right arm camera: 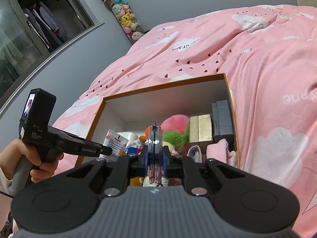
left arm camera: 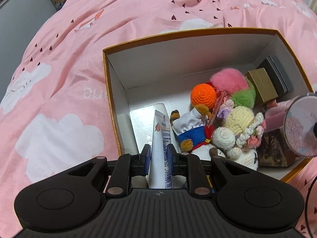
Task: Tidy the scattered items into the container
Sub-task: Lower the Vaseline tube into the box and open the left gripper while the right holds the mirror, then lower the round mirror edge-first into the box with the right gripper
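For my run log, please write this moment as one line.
left hand-held gripper: shut on white tube inside box | right hand-held gripper: shut on round compact above box

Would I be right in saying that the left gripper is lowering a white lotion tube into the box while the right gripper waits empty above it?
Not quite: the right gripper is not empty. The right wrist view shows it shut on a round compact mirror, held edge-on. The rest stands: the left gripper holds the white lotion tube inside the box.

A home bedroom: pink cloud-print duvet [right arm camera: 247, 63], hanging plush toys [right arm camera: 124, 17], wardrobe of clothes [right arm camera: 43, 19].
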A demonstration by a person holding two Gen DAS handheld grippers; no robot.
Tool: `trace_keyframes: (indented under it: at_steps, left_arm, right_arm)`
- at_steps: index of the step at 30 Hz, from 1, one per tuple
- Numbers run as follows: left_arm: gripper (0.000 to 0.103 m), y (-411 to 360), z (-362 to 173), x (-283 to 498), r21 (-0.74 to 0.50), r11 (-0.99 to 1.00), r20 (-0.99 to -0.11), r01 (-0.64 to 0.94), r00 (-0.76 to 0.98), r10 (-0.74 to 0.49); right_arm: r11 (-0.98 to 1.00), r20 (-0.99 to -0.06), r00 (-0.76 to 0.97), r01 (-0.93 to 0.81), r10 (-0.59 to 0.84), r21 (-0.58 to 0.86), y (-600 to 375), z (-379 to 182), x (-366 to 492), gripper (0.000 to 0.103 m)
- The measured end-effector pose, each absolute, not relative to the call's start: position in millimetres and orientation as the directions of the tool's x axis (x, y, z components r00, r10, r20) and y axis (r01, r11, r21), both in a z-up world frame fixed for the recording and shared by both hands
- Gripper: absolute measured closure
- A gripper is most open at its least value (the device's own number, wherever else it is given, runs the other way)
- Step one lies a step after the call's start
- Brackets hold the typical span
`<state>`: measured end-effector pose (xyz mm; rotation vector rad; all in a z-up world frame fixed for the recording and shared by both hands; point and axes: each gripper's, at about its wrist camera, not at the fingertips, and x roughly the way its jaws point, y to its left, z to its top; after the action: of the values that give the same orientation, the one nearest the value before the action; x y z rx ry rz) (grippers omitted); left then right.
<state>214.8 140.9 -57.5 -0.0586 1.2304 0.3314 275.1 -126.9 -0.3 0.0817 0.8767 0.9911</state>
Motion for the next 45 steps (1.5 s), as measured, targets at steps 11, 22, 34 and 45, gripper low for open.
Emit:
trace_keyframes:
  at_steps: [11,22,34,45]
  left_arm:
    - [0.08,135,-48,200,0.147,0.95,-0.903,-0.274,0.354,0.242]
    - [0.08,114,-27,174,-0.043,0.958,-0.846,-0.284,0.521,0.117]
    - [0.08,119,-39,161,-0.223,0.931,-0.806,-0.289,0.592,-0.009]
    - [0.08,125,-47,156,-0.293,0.918,-0.79,-0.269,0.609,-0.073]
  right_arm:
    - [0.583,-0.608,0.26,-0.693,0.75,0.423,-130,4,273,0.088]
    - [0.619,-0.66,0.256,-0.676,0.707,0.401,-116,13,268,0.088]
    - [0.766,-0.823,0.373,-0.633,0.429,0.113,-61,-11,242,0.088]
    - [0.799,-0.849,0.436,-0.601,0.298,-0.028,-37,-25,236,0.087]
